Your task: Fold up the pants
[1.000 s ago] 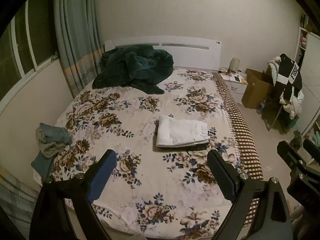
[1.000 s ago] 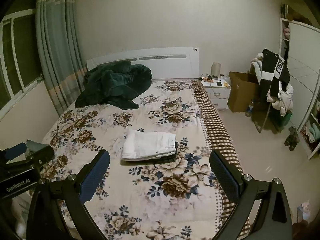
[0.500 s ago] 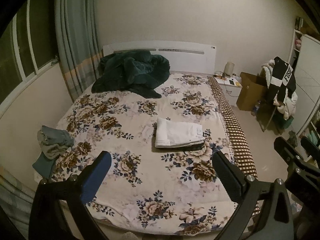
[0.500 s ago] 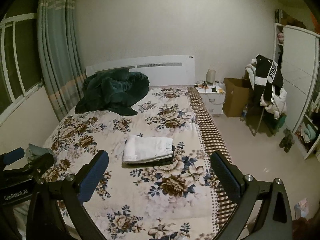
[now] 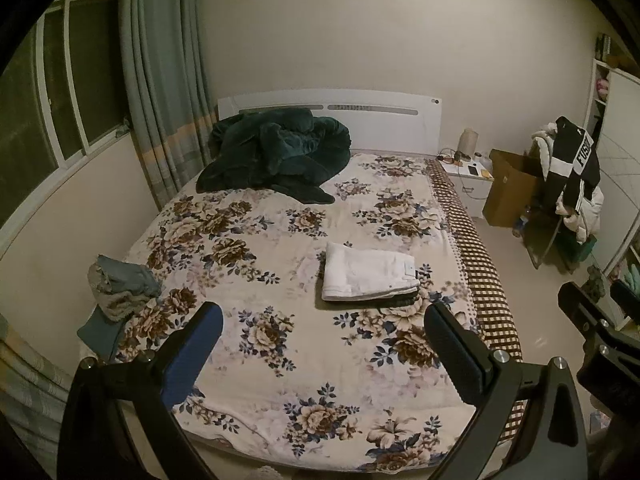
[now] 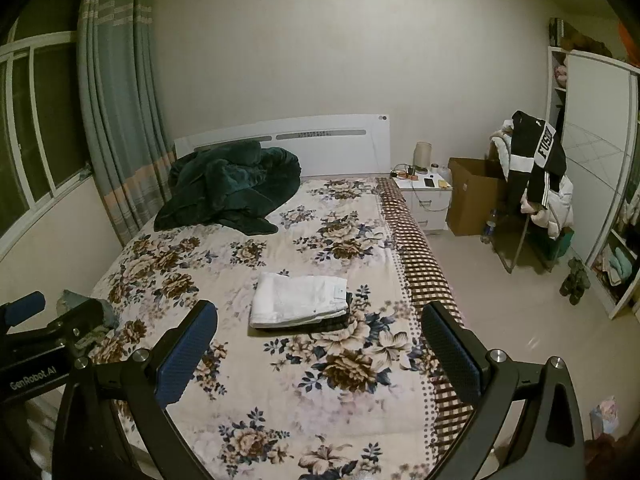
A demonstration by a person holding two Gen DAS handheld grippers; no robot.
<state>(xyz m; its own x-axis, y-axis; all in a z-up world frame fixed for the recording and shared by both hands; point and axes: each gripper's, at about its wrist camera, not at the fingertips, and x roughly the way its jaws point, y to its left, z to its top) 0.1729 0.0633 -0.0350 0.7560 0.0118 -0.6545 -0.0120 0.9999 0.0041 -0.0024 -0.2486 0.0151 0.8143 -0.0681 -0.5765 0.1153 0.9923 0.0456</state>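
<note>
Room, left wrist view: a bedroom with a bed (image 5: 280,360) under a flowered cover, a white headboard (image 5: 392,120) against the far wall, a curtain (image 5: 164,80) at the left.
Left claw (image 5: 322,332): jaws wide apart with nothing between them; they have just been opening to this width.
Pants (image 5: 368,272): folded white, flat on the bed, ahead of the left claw and a little toward its right finger, apart from both fingers.
Dark green blanket (image 5: 276,152): heaped far ahead of the claw, by the headboard.
Grey clothes (image 5: 120,284): bunched at the bed's edge, just left of the claw.
Right claw, seen from here (image 5: 592,320): off to the right, over the floor.
Room, right wrist view: same bed (image 6: 320,400), nightstand (image 6: 424,196) and cardboard box (image 6: 476,196) far ahead on the right.
Right claw (image 6: 320,332): jaws spread wide, empty.
Pants (image 6: 298,300): ahead, between the lines of the two fingers, untouched.
Left claw (image 6: 36,328): at the left edge.
</note>
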